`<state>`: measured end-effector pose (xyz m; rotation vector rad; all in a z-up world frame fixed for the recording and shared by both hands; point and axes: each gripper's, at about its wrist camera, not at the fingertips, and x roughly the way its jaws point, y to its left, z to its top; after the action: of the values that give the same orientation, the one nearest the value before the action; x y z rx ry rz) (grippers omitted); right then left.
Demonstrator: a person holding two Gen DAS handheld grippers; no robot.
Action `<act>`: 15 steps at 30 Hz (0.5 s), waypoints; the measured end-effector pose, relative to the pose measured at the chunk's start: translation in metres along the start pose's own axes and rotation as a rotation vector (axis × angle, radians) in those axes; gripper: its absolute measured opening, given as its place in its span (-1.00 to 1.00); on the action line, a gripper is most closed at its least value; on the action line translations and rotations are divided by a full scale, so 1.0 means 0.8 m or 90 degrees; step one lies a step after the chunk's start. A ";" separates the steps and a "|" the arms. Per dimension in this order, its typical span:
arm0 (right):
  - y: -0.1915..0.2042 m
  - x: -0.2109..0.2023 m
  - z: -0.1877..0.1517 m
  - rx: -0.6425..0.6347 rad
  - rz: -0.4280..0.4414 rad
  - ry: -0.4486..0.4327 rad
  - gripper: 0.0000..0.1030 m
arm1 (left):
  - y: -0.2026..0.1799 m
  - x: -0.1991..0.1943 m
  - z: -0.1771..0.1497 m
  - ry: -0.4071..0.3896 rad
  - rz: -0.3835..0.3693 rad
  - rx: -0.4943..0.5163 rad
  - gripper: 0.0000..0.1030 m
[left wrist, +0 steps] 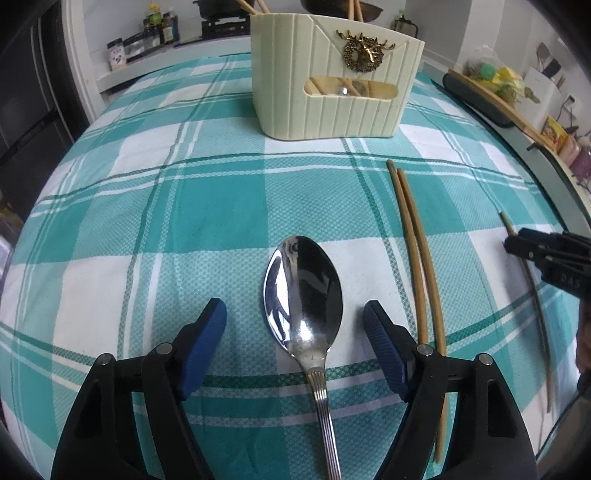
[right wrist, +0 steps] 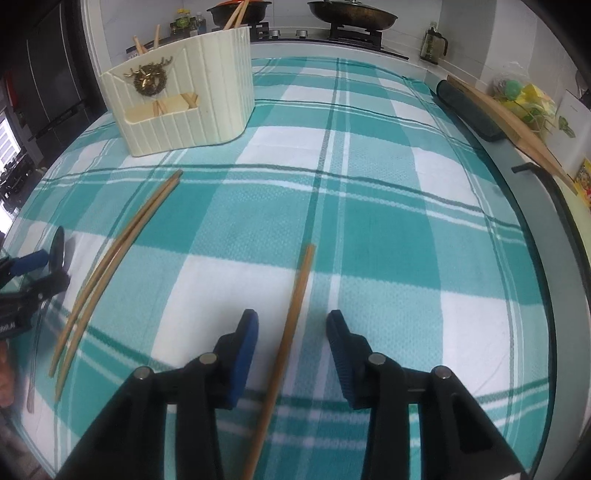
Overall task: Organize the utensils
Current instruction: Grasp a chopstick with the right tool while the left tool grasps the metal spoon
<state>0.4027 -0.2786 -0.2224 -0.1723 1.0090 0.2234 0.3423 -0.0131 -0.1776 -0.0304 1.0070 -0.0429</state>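
A steel spoon point(left wrist: 304, 291) lies on the teal checked cloth, its bowl between the open fingers of my left gripper point(left wrist: 295, 314), not gripped. A pair of wooden chopsticks point(left wrist: 415, 251) lies to its right; they also show in the right wrist view point(right wrist: 110, 258). A single chopstick point(right wrist: 291, 332) lies between the open fingers of my right gripper point(right wrist: 291, 325); it also shows in the left wrist view point(left wrist: 532, 280). A cream utensil holder point(left wrist: 332, 81) with a gold deer ornament stands at the back, with chopsticks in it; in the right wrist view point(right wrist: 184, 99) it is at the far left.
The right gripper's body point(left wrist: 550, 258) shows at the right edge of the left view; the left gripper point(right wrist: 26, 280) at the left edge of the right view. A wooden board point(right wrist: 517, 129) and black pad lie along the table's right edge. A stove with pans point(right wrist: 351, 14) stands behind.
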 end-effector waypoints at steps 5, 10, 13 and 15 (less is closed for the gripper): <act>-0.003 0.014 0.023 0.022 -0.007 -0.016 -0.86 | -0.002 0.000 0.005 -0.017 -0.004 0.001 -0.18; -0.013 0.011 0.023 0.061 0.017 -0.036 -0.89 | 0.011 -0.013 0.008 -0.034 -0.035 -0.026 -0.19; -0.019 -0.013 0.018 0.080 0.042 -0.063 -0.89 | 0.016 -0.038 0.010 -0.063 -0.035 -0.025 -0.19; -0.019 -0.038 0.016 0.083 0.055 -0.088 -0.89 | 0.019 -0.060 0.010 -0.085 -0.036 -0.023 -0.19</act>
<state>0.4019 -0.2931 -0.1892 0.0055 0.8913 0.2438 0.3237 0.0048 -0.1336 -0.0937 0.8734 -0.0731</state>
